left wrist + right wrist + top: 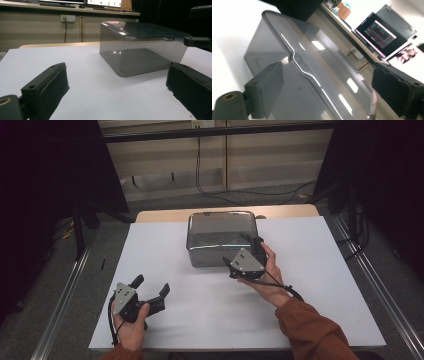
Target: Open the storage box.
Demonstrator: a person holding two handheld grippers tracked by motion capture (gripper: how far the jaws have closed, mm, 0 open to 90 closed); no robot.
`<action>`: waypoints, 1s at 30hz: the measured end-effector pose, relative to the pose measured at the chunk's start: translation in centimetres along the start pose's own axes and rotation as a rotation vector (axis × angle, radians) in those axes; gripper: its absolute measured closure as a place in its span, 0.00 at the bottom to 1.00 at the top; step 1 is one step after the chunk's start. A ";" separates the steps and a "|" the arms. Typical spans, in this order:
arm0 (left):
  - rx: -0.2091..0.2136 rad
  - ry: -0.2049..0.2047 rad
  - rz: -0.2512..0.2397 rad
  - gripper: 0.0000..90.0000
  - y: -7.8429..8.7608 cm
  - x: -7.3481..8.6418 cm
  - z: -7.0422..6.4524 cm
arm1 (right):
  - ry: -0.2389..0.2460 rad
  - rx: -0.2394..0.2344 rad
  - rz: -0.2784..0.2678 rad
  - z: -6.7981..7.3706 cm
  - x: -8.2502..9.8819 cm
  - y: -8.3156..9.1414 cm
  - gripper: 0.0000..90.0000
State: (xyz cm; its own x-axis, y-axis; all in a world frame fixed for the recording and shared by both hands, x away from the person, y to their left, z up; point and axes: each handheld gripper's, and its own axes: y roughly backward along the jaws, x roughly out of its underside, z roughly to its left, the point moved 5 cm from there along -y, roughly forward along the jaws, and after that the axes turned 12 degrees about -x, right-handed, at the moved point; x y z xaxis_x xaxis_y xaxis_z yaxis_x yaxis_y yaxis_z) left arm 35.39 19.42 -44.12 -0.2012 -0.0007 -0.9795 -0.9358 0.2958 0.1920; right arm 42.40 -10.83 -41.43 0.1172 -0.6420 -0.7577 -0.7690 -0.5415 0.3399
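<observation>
A smoky transparent plastic box (220,237) with rounded corners stands open side up on the white table top (165,250), toward the back middle. My right gripper (252,243) is at the box's near right corner, tilted. In the right gripper view its jaws (328,71) straddle the box's rim (294,58), one pad outside the wall and one over the inside, with clear gaps on both sides. My left gripper (151,285) rests low at the front left, open and with nothing in it. In the left gripper view its jaws (116,72) point toward the box (140,50).
The table's wooden far edge (160,214) shows behind the white sheet. Metal rails (65,290) run along both sides on the floor, and cables (215,190) hang at the back wall. A lit monitor (379,31) stands beyond the box.
</observation>
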 end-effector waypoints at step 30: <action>-0.001 -0.008 0.004 0.04 -0.1 0.0 0.1 | 0.539 0.036 0.197 2.4 -0.3 -1.7 0.50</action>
State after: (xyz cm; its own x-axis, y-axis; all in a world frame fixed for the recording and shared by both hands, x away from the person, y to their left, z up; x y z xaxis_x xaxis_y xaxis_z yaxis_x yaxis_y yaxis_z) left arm 35.48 19.54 -44.18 -0.2027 0.0077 -0.9792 -0.9351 0.2952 0.1959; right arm 42.15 -8.40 -43.09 0.2658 -0.9201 -0.2877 -0.8286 -0.3706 0.4196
